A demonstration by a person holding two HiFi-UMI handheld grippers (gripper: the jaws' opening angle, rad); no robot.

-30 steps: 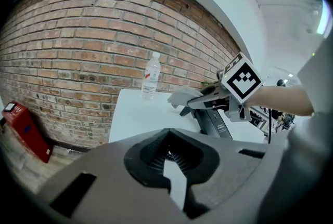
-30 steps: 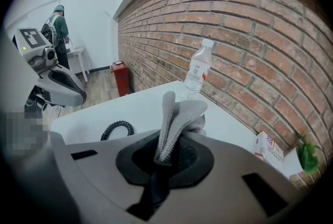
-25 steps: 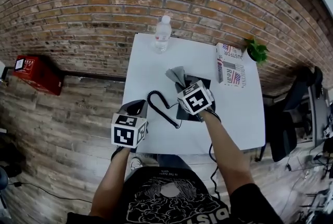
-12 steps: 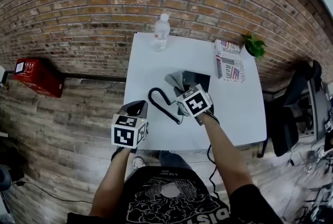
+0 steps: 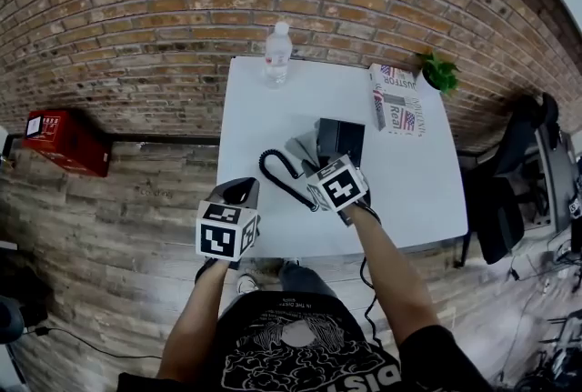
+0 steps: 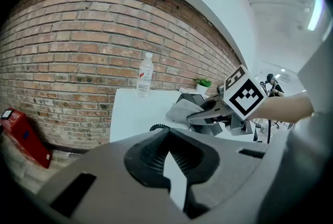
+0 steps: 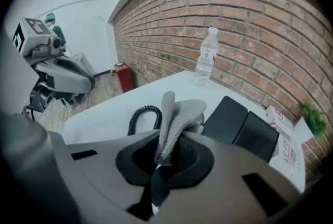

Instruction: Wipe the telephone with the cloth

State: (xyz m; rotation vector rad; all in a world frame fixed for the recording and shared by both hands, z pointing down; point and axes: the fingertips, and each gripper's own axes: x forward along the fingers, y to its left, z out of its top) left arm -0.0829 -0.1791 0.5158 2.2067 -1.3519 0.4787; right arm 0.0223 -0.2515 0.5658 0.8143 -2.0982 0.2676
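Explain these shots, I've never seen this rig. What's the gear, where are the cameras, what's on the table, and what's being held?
There is no robot. A person holds a pair of tongs in each hand, and the marker cubes are part of them. One picture comes from a head camera looking down. The other two come from cameras riding on each pair, looking along its jaws. On the white table are a black telephone with its coiled cord, a water bottle, a magazine and a small plant. The right tongs are shut on a grey cloth, next to the telephone. The left tongs are shut and empty, near the table's front left corner.
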